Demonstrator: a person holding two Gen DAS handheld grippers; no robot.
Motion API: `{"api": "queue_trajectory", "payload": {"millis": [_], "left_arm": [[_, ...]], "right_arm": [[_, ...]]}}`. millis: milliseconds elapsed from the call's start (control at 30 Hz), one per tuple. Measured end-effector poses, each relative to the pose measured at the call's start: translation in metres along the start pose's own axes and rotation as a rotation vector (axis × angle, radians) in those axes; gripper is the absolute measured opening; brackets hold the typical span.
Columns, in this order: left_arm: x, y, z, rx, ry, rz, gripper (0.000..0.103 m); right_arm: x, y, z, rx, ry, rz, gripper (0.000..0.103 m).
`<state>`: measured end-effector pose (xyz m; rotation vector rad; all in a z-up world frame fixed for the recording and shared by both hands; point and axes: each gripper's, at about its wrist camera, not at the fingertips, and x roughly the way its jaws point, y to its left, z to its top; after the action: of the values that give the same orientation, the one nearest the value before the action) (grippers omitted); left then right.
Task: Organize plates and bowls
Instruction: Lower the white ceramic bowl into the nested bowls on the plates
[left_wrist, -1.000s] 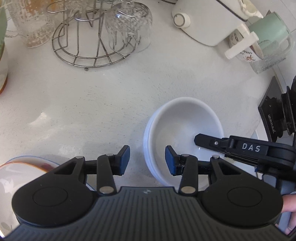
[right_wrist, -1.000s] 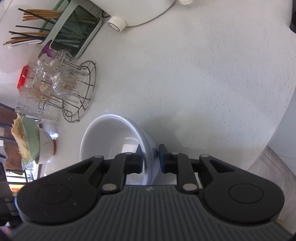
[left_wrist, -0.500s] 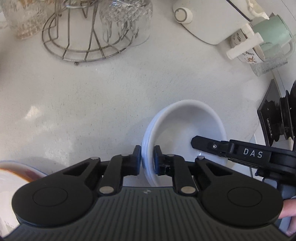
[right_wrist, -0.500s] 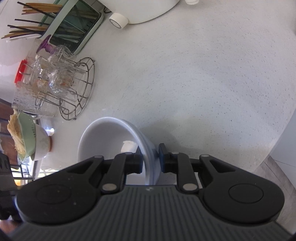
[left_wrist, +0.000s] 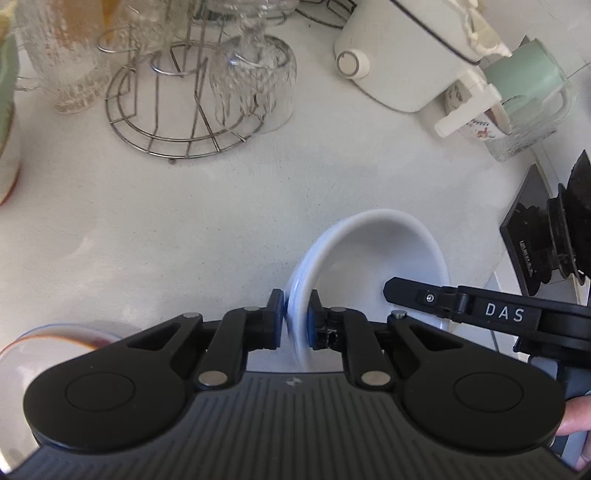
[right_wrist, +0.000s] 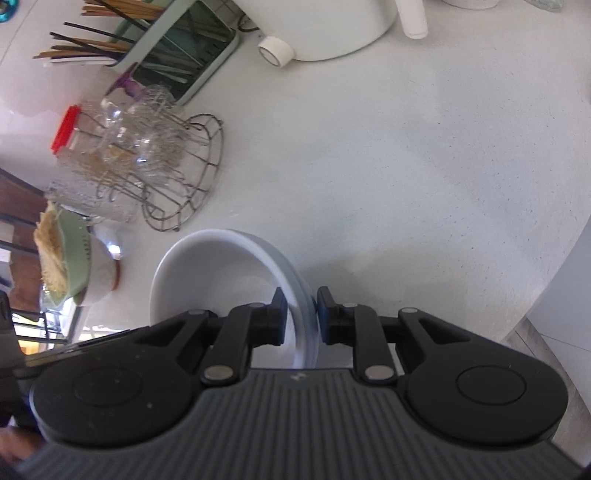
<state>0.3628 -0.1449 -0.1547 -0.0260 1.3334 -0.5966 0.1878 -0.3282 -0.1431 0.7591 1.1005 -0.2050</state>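
A white bowl (left_wrist: 373, 254) hangs a little above the white counter, held from both sides. My left gripper (left_wrist: 297, 319) is shut on its left rim, one pad inside and one outside. From the right, my right gripper (right_wrist: 301, 314) is shut on the opposite rim of the same white bowl (right_wrist: 218, 273); one of its fingers (left_wrist: 417, 295) reaches into the bowl in the left wrist view. A second dish with an orange and blue rim (left_wrist: 55, 339) lies at the lower left, partly hidden behind the left gripper's body.
A wire glass rack (left_wrist: 177, 110) with upturned glasses stands at the back left. A white appliance (left_wrist: 402, 55) and a mint mug (left_wrist: 524, 74) stand at the back right. A chopstick holder (right_wrist: 177, 59) and a green colander (right_wrist: 70, 258) show in the right wrist view. The counter edge (right_wrist: 554, 277) curves at right.
My left gripper went from open beside the bowl to shut on its rim. Both grippers then rose slightly with the bowl, which now sits higher off the counter.
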Motion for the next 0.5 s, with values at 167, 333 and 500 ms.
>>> {"api": "queue_trajectory", "payload": {"millis": [167, 333, 500], "left_arm": [[-0.021, 0.005, -0.007, -0.004, -0.028, -0.004, 0.015], [-0.036, 0.016, -0.019, -0.02, -0.037, -0.001, 0.015], [-0.056, 0.029, -0.033, -0.043, -0.069, 0.002, 0.015]], "right_arm": [[-0.015, 0.017, -0.011, -0.03, -0.02, 0.013, 0.02], [-0.018, 0.031, -0.021, -0.064, -0.004, 0.023, 0.02], [-0.021, 0.048, -0.03, -0.105, -0.006, 0.041, 0.02]]}}
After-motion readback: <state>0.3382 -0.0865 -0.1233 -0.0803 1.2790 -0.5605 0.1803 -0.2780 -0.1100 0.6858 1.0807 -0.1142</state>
